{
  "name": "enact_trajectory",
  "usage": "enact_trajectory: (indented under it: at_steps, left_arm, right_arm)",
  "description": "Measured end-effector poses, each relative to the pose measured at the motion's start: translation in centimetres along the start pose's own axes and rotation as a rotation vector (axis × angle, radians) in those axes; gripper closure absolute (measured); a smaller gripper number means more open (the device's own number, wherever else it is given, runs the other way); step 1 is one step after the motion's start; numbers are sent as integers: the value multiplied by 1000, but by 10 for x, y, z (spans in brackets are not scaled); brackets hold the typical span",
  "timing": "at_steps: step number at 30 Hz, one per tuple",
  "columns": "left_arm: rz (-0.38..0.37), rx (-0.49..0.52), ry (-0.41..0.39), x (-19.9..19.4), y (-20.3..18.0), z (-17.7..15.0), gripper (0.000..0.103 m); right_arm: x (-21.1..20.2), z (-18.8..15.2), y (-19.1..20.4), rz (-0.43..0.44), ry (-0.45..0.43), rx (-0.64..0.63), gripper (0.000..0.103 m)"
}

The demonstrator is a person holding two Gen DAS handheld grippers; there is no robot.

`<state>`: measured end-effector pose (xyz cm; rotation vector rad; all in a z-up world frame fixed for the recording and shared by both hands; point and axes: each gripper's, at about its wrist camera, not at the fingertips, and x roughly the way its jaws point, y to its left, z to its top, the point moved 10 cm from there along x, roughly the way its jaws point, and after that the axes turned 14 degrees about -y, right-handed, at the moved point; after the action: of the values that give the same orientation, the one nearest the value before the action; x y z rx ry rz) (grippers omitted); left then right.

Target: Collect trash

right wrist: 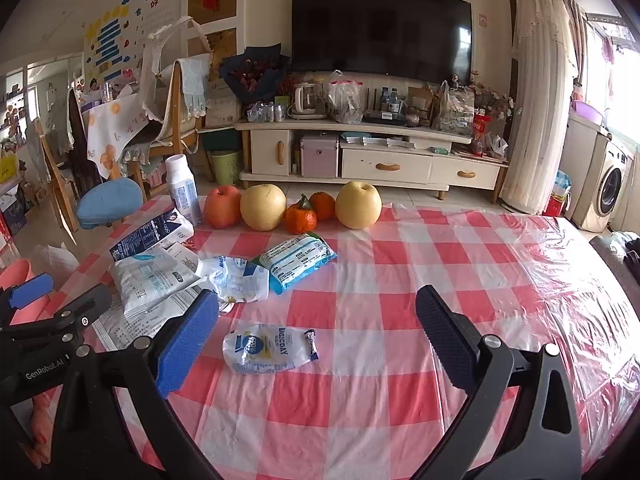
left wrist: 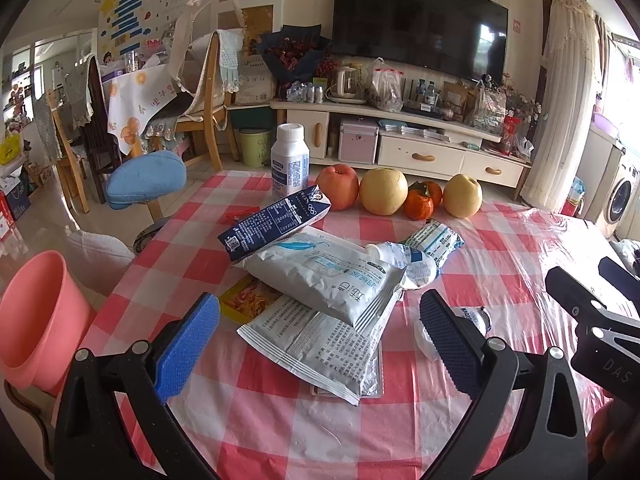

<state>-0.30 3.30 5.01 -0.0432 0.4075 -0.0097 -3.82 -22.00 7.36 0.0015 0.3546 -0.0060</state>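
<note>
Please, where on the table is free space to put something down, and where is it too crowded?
The checked tablecloth is bare on the right, from the yellow pear to the table's right edge. Another free patch lies nearer than the crumpled Maiqday wrapper. The left is crowded: navy carton, stacked white pouches, blue-white packet.

Crumpled white wrappers point(left wrist: 320, 276) and blue carton point(left wrist: 276, 220) lying heaped on checked cloth, pink bin point(left wrist: 36, 316) standing left, 1 pouch point(right wrist: 266, 348) lying apart

You face a dark television point(right wrist: 380, 26) on a cream wall, low cream cabinet point(right wrist: 360, 160) below, wooden chairs point(left wrist: 208, 92) left, washing machine point(right wrist: 610, 188) and daylit curtained window right.
</note>
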Motion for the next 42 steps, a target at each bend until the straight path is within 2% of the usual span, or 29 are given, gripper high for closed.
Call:
enact_trajectory:
  at_steps: [19, 24, 28, 31, 42]
  left_arm:
    - [-31, 28, -26, 20, 2, -8, 4]
    - [-68, 41, -27, 27, 3, -9, 4]
    - [-107, 55, 10, 35, 5, -16, 4]
    - [-138, 33, 46, 41, 7, -22, 4]
    - [-168, 49, 68, 55, -4, -25, 4]
  right_arm:
    - [24, -20, 2, 6, 49, -36, 4]
    - [35, -29, 4, 68, 85, 9, 4]
    - [45, -41, 5, 118, 137, 47, 4]
    - [52, -48, 5, 118, 165, 41, 4]
    - [57, -46, 10, 100, 162, 2, 4]
